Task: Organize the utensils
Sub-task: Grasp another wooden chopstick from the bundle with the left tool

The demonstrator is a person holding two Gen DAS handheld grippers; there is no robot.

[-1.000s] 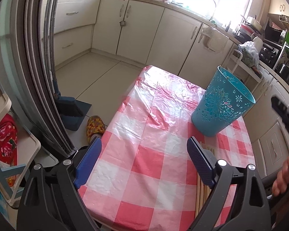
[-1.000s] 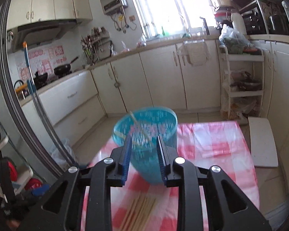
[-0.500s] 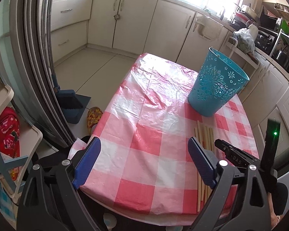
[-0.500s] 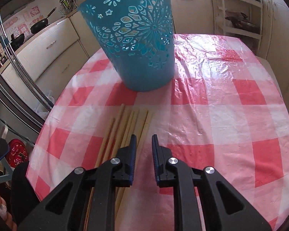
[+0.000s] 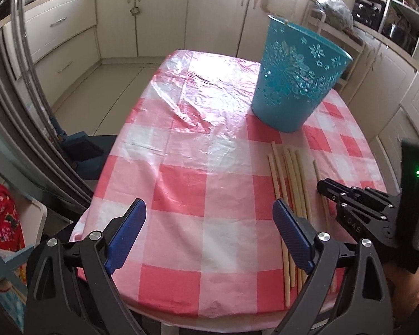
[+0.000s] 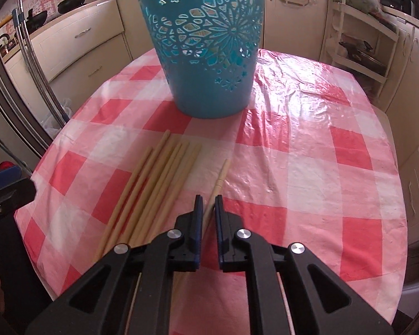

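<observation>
A teal cut-out basket [image 5: 296,83] [image 6: 209,55] stands upright on the pink checked tablecloth [image 5: 195,139] [image 6: 307,139]. In front of it lie several pale wooden chopsticks [image 5: 290,178] [image 6: 159,184] side by side. One single chopstick [image 6: 222,173] [image 5: 317,170] lies apart, to their right. My right gripper [image 6: 208,199] [image 5: 321,185] is low over the cloth, its jaws closing on that single chopstick, which runs between the pads. My left gripper [image 5: 208,209] hangs open over the table's near edge, left of the chopsticks, with nothing between its fingers.
Cream kitchen cabinets run behind the table. A white shelf rack [image 6: 360,42] stands at the back right. Steel bars [image 5: 28,83] close off the left side, with a blue dustpan [image 5: 81,150] on the floor beside the table. A hand shows at the lower right [image 5: 405,282].
My right gripper dropped from in front of the basket down to the cloth, and its jaws narrowed around the single chopstick. My left gripper shifted and tilted down over the table, staying open.
</observation>
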